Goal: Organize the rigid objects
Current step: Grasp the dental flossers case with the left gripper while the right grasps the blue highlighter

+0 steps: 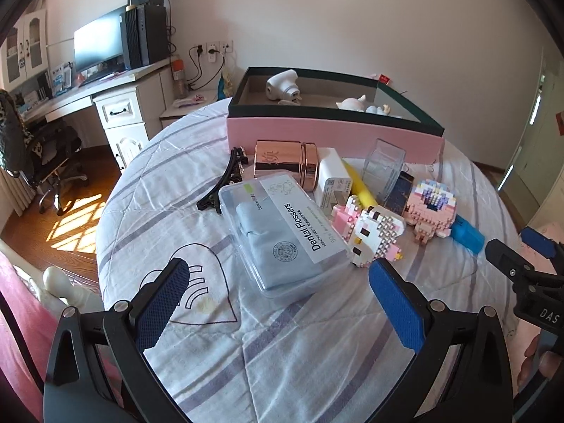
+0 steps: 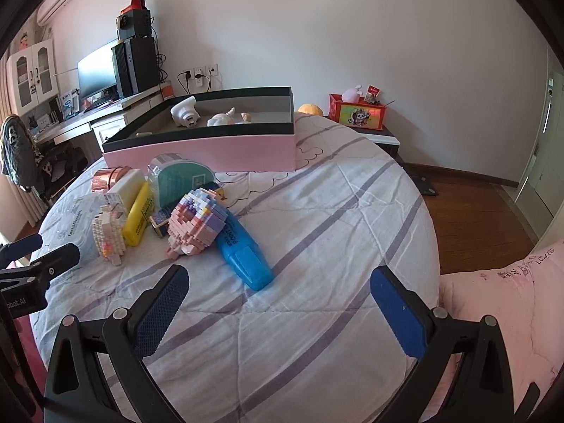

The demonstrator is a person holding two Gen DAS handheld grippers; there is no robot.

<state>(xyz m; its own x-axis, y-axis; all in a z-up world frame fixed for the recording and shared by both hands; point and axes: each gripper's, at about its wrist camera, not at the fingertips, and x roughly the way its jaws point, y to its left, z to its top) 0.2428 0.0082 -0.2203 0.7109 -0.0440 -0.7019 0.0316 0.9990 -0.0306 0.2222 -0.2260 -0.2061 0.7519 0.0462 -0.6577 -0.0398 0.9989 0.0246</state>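
Our left gripper [image 1: 278, 296] and right gripper [image 2: 278, 298] both gape empty; flosser box [image 1: 282, 232] at twelve o'clock, bare quilt [image 2: 335, 232] rightward.

White walls [image 2: 352, 28]; wood floor [image 2: 476, 218]; desk [image 1: 70, 95] with monitor [image 1: 97, 44].

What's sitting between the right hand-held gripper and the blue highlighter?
Nothing visible. The right hand-held gripper is open, and only bare striped bedsheet separates it from the blue highlighter, whose far end touches the pink brick figure.
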